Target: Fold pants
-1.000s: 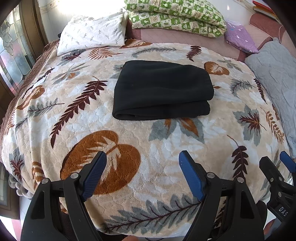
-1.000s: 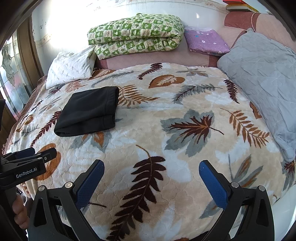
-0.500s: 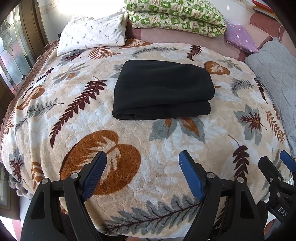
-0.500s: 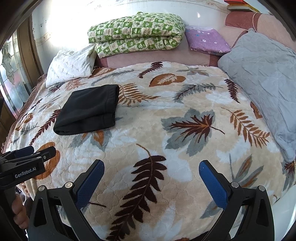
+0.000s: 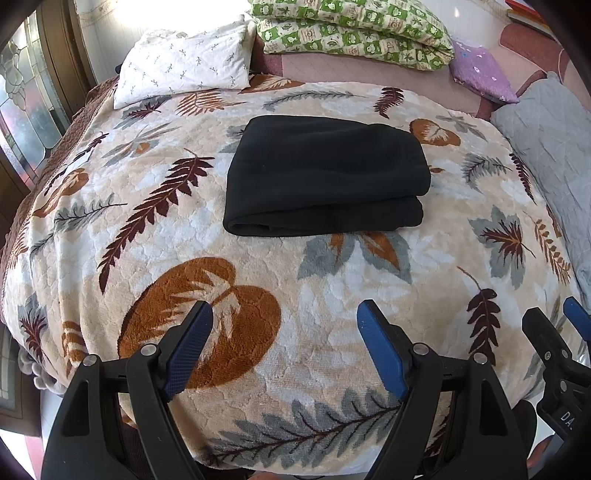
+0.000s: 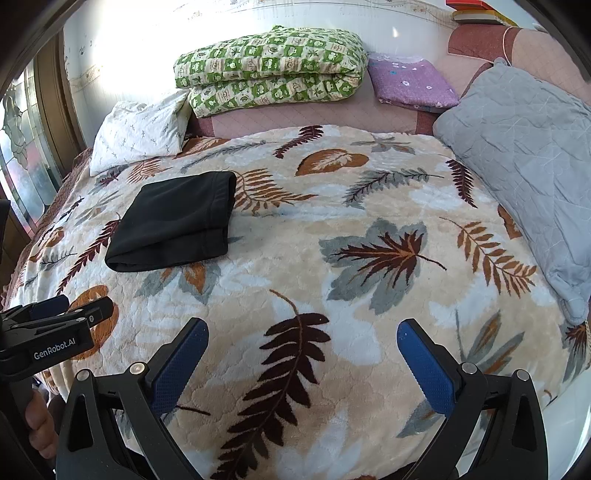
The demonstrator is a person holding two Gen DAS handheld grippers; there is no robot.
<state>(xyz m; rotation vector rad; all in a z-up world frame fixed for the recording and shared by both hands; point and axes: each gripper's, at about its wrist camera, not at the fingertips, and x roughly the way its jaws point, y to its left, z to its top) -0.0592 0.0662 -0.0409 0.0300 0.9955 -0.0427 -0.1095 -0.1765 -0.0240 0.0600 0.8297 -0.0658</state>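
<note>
The black pants point(image 5: 325, 177) lie folded into a flat rectangle on the leaf-patterned blanket point(image 5: 221, 258), with the rounded fold edge toward me. In the right wrist view the pants point(image 6: 173, 221) sit at the left middle of the bed. My left gripper point(image 5: 284, 314) hangs open over the near edge of the bed, well short of the pants, nothing between its blue pads. My right gripper point(image 6: 301, 332) is open too, over bare blanket to the right of the pants. The left gripper point(image 6: 70, 306) also shows at the left edge of the right wrist view, held by a hand point(image 6: 38, 424).
A white pillow point(image 5: 184, 66) and a folded green checked quilt point(image 5: 351, 29) lie at the head of the bed. A purple cushion point(image 6: 410, 83) and a grey quilted pillow point(image 6: 524, 155) take the right side. A wooden-framed glass door point(image 5: 26, 110) stands at the left.
</note>
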